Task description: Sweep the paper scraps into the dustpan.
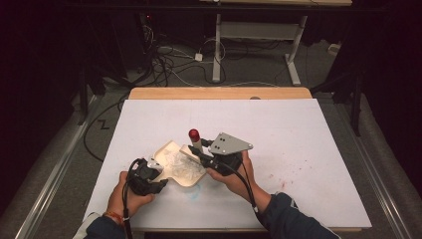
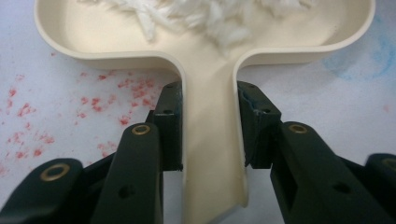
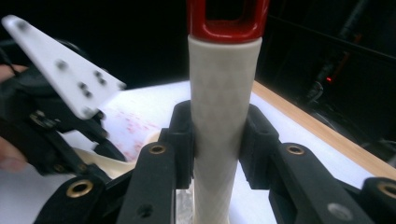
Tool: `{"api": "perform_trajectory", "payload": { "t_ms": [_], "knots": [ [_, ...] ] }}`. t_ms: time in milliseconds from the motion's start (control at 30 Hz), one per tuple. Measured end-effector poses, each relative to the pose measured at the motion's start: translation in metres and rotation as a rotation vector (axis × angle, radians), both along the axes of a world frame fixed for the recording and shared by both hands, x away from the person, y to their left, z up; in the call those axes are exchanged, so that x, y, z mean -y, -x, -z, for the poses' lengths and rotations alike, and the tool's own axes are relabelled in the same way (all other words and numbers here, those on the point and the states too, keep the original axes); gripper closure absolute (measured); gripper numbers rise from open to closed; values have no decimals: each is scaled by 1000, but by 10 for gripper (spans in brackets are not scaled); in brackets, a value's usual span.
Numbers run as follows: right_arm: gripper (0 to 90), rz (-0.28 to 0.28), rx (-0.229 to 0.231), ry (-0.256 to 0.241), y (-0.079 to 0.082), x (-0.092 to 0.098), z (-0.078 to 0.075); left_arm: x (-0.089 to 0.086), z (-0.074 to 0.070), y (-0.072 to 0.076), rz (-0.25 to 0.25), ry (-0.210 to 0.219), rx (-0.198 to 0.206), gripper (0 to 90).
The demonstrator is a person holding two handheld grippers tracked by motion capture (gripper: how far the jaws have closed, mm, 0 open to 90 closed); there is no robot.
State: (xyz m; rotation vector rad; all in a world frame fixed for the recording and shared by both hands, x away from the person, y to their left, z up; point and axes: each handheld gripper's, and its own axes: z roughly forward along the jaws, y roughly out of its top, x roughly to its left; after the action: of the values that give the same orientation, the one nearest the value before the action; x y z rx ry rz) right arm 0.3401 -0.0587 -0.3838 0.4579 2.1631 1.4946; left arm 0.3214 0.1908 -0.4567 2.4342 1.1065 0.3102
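High view: one cream dustpan [image 1: 185, 172] holding white shreds [image 1: 180, 163] lies on the near table [image 1: 298, 149], between two grippers. Left gripper view: the left gripper [image 2: 210, 126] clamps the dustpan's handle between its jaws. Right gripper view: the right gripper [image 3: 215, 135] clamps one upright red-capped brush handle [image 3: 219, 93].

Cream dustpan [image 2: 212, 154] cut off at the top and bottom edges of the left gripper view, its far rim and handle end out of frame. White shreds [image 2: 219, 21] inside blurred, perhaps paper or fibre. Brush handle [image 3: 225, 121] cropped at the top of the right gripper view, red cap [image 3: 227, 21] only partly in frame, lower end hidden behind the black jaws. In the high view, brush head hidden behind the right gripper [image 1: 211, 158].
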Motion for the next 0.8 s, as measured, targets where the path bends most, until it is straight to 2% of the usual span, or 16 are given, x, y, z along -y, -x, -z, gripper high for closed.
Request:
{"api": "perform_trajectory", "payload": {
  "t_ms": [133,233,400,633,800],
  "knots": [
    [701,-37,4,7,6,-9,-5,0,0,0,3,1,0,633],
    [701,-31,31,32,8,-12,-7,-1,0,0,2,5,-2,633],
    [701,-20,20,-3,4,-2,-12,-3,0,0,4,7,-5,633],
    [701,38,13,-53,-13,20,-25,-3,1,-1,2,3,-10,633],
    [701,90,33,-50,-35,32,-33,-4,0,-1,4,10,-8,633]
  ]
}}
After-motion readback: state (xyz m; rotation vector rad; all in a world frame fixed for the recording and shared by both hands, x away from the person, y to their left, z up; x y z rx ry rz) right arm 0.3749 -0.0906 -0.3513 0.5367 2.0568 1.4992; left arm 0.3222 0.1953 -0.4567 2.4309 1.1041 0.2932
